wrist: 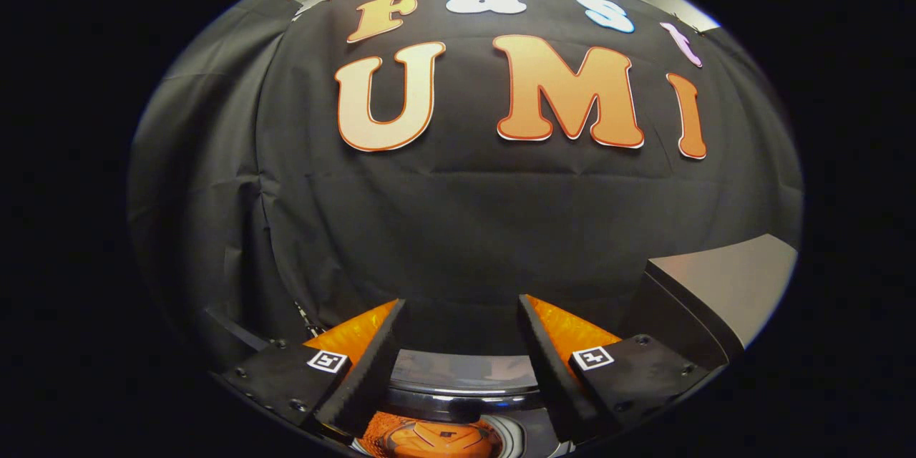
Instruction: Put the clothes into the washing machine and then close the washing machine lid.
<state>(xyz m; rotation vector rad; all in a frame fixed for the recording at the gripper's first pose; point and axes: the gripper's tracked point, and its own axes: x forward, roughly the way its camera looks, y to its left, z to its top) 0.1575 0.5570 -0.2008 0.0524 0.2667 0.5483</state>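
Gripper is held level, fingers spread wide with nothing between them, probably lining up over the washing machine just below; orange stuff sits near.

glossy washing machine rim (chrome-like), matt cloth wall

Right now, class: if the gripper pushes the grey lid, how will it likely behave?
The lid looks like a flat, straight-edged panel, so it is probably stiff, not floppy. Its smooth, even surface may let the open gripper slide when pushing.
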